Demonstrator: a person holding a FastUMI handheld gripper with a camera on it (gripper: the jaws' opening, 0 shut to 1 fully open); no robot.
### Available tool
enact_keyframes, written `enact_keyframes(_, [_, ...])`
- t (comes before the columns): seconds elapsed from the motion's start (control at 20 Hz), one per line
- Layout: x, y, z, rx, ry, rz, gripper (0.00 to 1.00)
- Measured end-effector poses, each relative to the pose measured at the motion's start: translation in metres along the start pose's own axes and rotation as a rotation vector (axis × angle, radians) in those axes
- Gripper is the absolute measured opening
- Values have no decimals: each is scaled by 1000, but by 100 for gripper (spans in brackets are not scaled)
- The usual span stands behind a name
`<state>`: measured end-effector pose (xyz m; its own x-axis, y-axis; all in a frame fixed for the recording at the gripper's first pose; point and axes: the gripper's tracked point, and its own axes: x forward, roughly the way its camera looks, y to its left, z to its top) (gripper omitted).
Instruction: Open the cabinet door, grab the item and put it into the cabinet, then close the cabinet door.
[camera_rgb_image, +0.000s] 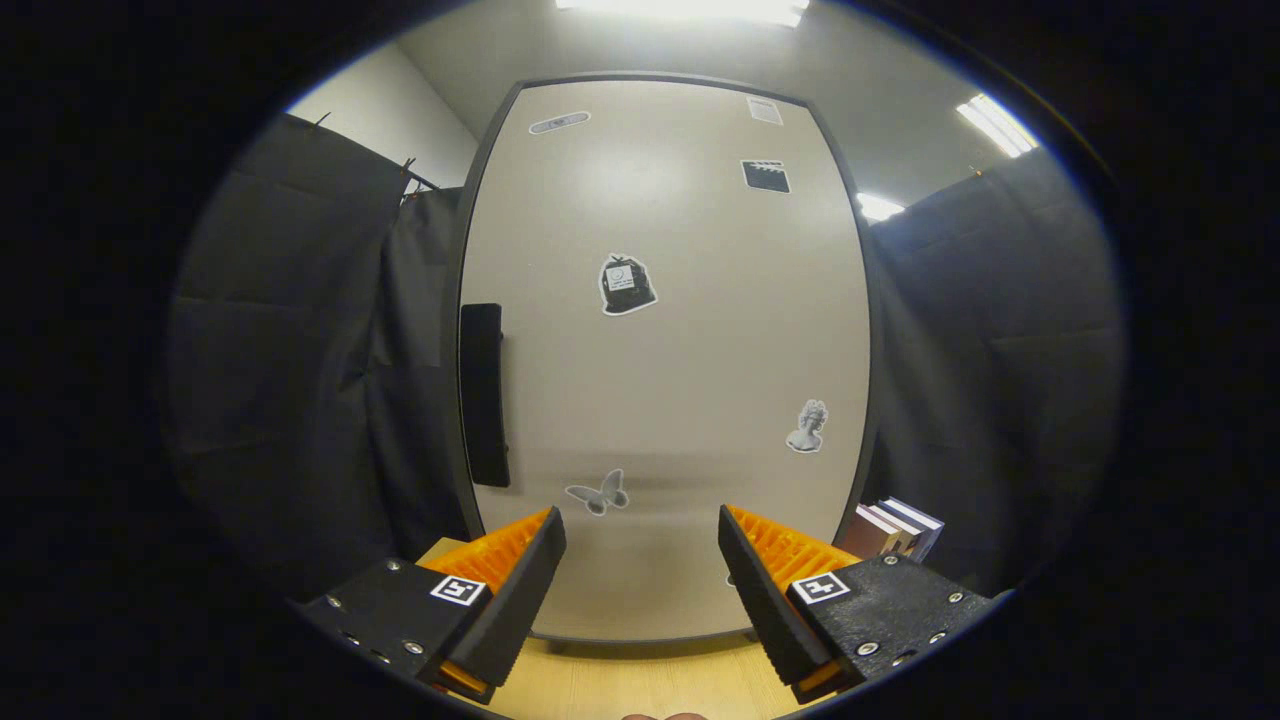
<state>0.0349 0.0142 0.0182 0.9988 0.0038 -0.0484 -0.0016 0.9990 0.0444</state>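
Seemingly empty jaws, wide before cabinet door (680, 380).

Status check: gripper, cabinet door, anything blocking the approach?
Gripper open, empty, facing the cabinet door. Door shut; black handle ahead of the fingers, off to one side. Books stacked beside the cabinet. Nothing between fingers and door.
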Motion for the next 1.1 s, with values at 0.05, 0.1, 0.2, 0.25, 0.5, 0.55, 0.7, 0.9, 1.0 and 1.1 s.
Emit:
enact_keyframes(0.05, [7,8,7,-7,-9,9,95])
enact_keyframes(0.1, [14,19,13,-16,-21,20,95])
enact_keyframes(0.2, [27,43,19,-26,-26,50,95])
enact_keyframes(0.25, [34,56,21,-24,-24,69,95])
enact_keyframes(0.5, [66,95,19,-28,6,112,84])
enact_keyframes(0.55, [71,97,17,-43,22,109,76])
enact_keyframes(0.7, [76,102,13,-19,63,119,37])
enact_keyframes(0.9, [73,102,11,-49,70,174,25])
enact_keyframes(1.0, [68,102,11,-55,79,204,23])
enact_keyframes(1.1, [63,101,10,-52,86,243,23])
